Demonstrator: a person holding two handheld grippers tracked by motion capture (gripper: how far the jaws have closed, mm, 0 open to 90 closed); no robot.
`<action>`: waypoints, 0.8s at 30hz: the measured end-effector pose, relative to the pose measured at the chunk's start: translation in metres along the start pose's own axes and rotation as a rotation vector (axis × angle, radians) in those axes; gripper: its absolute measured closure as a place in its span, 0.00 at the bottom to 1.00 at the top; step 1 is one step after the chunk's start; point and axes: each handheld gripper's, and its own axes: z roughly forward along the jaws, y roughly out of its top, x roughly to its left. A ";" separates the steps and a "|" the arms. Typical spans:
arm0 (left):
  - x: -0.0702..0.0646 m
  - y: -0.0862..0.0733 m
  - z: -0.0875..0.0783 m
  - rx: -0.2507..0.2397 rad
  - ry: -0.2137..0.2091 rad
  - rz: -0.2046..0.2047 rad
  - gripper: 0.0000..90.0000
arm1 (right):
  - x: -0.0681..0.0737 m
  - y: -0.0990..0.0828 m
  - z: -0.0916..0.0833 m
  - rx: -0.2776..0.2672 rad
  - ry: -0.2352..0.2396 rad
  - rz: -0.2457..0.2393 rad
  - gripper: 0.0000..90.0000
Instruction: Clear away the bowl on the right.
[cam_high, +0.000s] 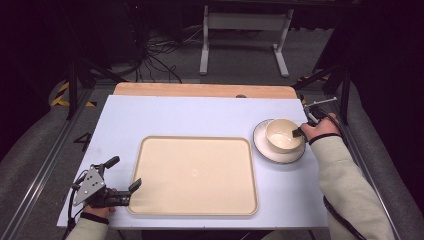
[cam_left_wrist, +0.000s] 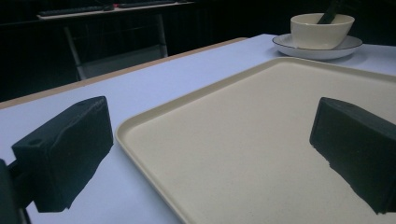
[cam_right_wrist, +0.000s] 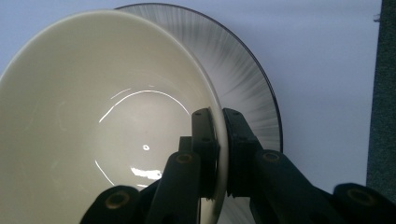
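Cream glossy round bowl (cam_right_wrist: 93, 116) | right tongs (cam_right_wrist: 219, 154) pinch its rim | left tongs (cam_left_wrist: 210, 154) wide over matte tray (cam_left_wrist: 243, 140)

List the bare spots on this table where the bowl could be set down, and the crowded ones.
Free: the whole cream rectangular tray, and the white tabletop between tray and wooden far edge. Crowded: the right side, where the right gripper clamps the cream bowl on its dark-rimmed plate.
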 end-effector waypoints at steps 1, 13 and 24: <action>0.000 0.000 0.000 0.000 0.000 0.000 0.00 | 0.000 0.000 0.000 0.000 0.000 0.000 0.94; 0.000 0.000 0.000 0.001 -0.001 0.001 0.00 | 0.008 0.003 -0.023 -0.012 -0.026 -0.017 0.93; 0.000 0.000 0.000 0.001 -0.001 0.001 0.00 | 0.017 0.006 -0.046 -0.027 -0.030 -0.022 0.93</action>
